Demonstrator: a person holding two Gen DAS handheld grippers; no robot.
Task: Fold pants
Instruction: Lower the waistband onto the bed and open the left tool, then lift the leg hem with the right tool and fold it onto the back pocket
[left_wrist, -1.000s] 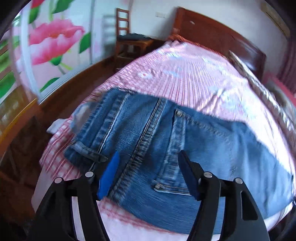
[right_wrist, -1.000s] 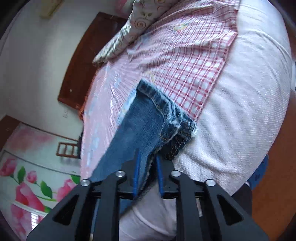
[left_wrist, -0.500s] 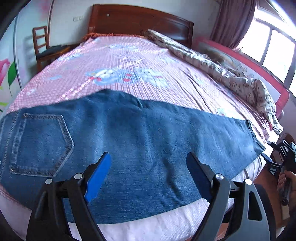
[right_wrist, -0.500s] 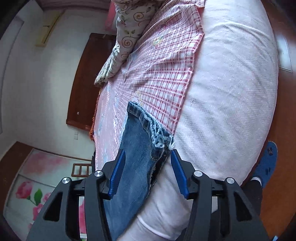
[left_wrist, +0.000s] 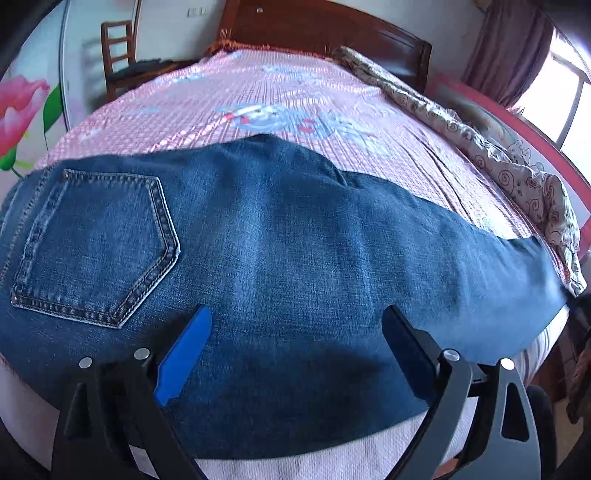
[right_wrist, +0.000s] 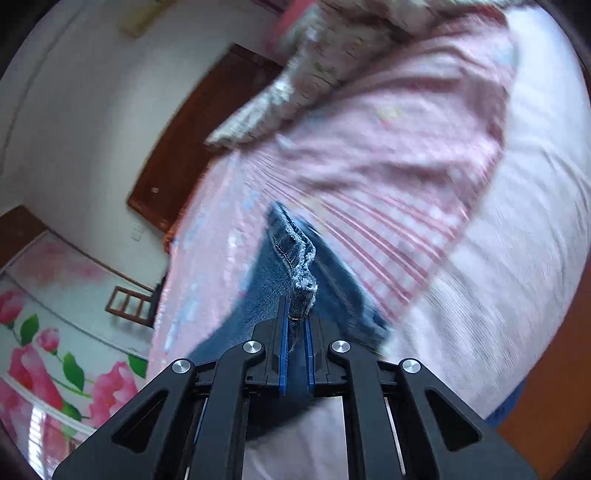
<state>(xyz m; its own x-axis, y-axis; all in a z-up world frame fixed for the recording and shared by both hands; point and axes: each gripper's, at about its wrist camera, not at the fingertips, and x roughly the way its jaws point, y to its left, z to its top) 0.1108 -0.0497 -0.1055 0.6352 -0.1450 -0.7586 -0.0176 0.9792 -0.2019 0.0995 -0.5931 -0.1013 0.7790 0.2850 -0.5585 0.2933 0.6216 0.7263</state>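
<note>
Our right hand-held gripper (right_wrist: 295, 325) has just clenched the blue denim pants (left_wrist: 295, 258) hem, ready to fold; our left hand-held gripper (left_wrist: 295, 332) stays released.

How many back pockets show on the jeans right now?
1: the back pocket sits at the left end of the jeans in the left wrist view. Another may be folded underneath.

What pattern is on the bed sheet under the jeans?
Pink and white checks on the bed sheet, with cartoon prints; clearest in the left wrist view.

Gripper states, both hands.
We see the left gripper (left_wrist: 297, 325) spread wide above the jeans (left_wrist: 280, 258); the right gripper (right_wrist: 295, 314) clamps their frayed hem between its pads.
</note>
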